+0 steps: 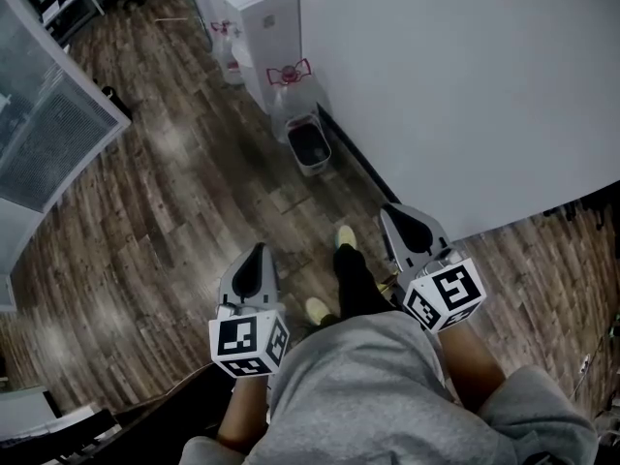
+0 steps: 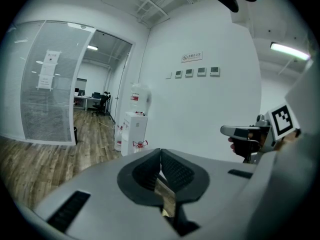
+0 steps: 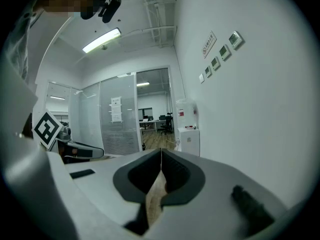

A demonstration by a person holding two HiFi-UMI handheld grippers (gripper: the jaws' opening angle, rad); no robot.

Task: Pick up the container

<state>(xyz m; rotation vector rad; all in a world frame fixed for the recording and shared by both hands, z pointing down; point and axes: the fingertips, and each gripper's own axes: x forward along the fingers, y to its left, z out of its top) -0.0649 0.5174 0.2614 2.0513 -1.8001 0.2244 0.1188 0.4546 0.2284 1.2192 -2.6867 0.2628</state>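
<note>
In the head view the left gripper (image 1: 259, 250), a grey two-jaw tool with a black-and-white marker cube, sits at about 7 o'clock, carried on a bare forearm in front of the waist. It is tipped slightly down and points toward 12 o'clock. In its own view the left gripper (image 2: 160, 152) has its ribbed black pads clenched together, with only floor showing behind them. The small grey rectangular open-topped container (image 1: 308, 145) stands on the wood-plank floor at 12 o'clock, well ahead of both tools. It lies at the foot of the white wall, just past a clear water jug (image 1: 292, 93), with its mouth facing up and its long axis running roughly 11 to 5 o'clock. The matching right gripper (image 1: 390, 211) is at 4 o'clock and points toward 11 o'clock. The right gripper view shows the right gripper (image 3: 161, 152) with its pads also pressed together on nothing.
</note>
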